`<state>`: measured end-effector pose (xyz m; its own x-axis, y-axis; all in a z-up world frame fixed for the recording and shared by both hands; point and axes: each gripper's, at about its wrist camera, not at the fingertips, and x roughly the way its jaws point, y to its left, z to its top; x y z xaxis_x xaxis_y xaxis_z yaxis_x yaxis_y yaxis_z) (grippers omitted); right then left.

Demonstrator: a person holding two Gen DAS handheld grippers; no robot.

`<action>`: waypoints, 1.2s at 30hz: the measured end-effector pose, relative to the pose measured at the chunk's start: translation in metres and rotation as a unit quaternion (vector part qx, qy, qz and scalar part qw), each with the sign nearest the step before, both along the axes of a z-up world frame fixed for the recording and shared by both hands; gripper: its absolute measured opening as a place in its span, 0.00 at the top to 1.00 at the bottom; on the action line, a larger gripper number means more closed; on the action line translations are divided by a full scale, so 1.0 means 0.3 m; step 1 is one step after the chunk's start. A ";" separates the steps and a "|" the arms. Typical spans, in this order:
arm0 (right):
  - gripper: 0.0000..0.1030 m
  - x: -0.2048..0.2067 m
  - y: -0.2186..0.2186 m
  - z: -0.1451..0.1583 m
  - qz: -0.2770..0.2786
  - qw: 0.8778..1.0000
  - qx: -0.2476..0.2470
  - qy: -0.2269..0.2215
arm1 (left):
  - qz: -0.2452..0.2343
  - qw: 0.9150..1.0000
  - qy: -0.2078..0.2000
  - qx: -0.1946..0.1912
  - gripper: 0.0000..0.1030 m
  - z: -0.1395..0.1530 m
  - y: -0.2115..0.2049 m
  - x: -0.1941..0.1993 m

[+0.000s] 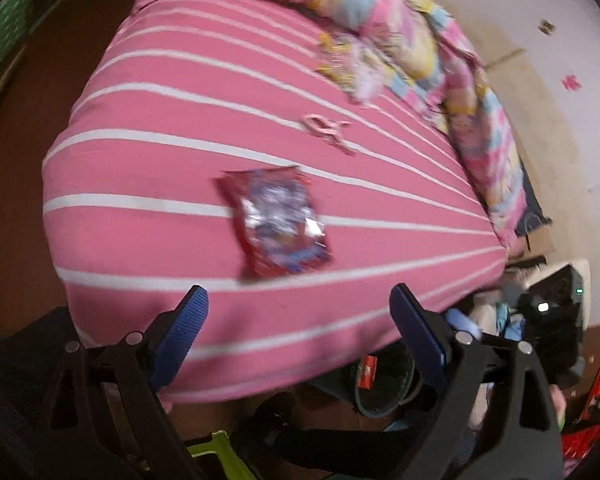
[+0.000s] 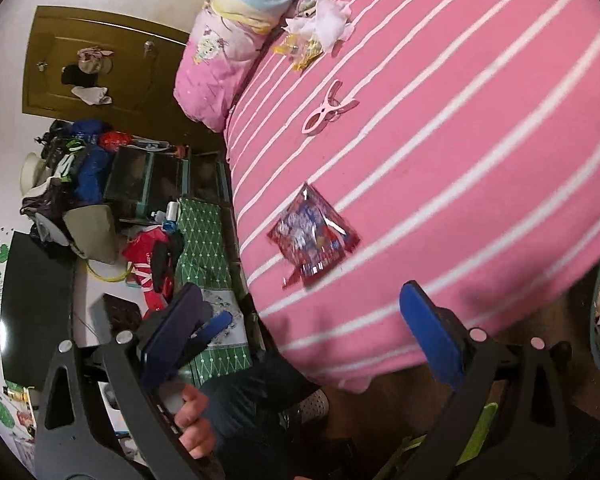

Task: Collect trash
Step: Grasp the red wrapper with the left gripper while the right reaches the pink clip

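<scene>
A red and blue snack wrapper (image 1: pixel 278 224) lies flat on the pink striped bed (image 1: pixel 148 168), just beyond my left gripper (image 1: pixel 298 300), which is open and empty. The wrapper also shows in the right wrist view (image 2: pixel 314 236), ahead of my right gripper (image 2: pixel 300 296), also open and empty. Further up the bed lie a yellow wrapper (image 2: pixel 300 50) and crumpled white tissue (image 2: pixel 326 22), next to the pastel quilt (image 2: pixel 236 32).
A pink clothes peg (image 2: pixel 328 110) lies on the bed between the wrappers. A dark bin (image 1: pixel 384 384) with trash stands below the bed's edge. Clutter, boxes and a green patterned surface (image 2: pixel 202 224) fill the floor left of the bed.
</scene>
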<state>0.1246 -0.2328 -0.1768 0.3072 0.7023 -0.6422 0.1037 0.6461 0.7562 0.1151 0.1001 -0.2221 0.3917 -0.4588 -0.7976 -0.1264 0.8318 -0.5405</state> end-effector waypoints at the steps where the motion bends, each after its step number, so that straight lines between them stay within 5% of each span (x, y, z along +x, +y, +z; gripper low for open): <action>1: 0.05 0.039 0.020 -0.009 0.002 1.000 -0.004 0.004 | 0.002 1.000 0.006 0.000 0.13 -0.027 0.017 0.019; 9: 0.05 0.217 0.094 -0.083 0.031 0.999 -0.033 0.013 | -0.011 0.998 0.058 0.002 0.14 -0.260 0.009 0.212; 17: 0.05 0.407 0.148 -0.178 0.046 0.997 -0.052 0.022 | -0.033 0.998 0.017 0.058 0.13 -0.262 -0.059 0.351; 20: 0.05 0.476 0.166 -0.195 0.050 0.997 -0.058 0.018 | -0.051 0.994 -0.015 0.094 0.46 -0.250 -0.077 0.406; 25: 0.05 0.625 0.209 -0.210 0.060 0.994 -0.088 0.001 | -0.065 0.997 -0.026 0.019 0.81 -0.270 -0.033 0.499; 29: 0.14 0.724 0.246 -0.230 0.074 0.990 -0.120 -0.002 | -0.067 0.997 -0.029 -0.026 0.87 -0.273 -0.006 0.522; 36: 0.49 0.832 0.322 -0.346 0.101 0.975 -0.192 0.042 | -0.053 0.995 -0.030 -0.079 0.87 -0.260 0.008 0.555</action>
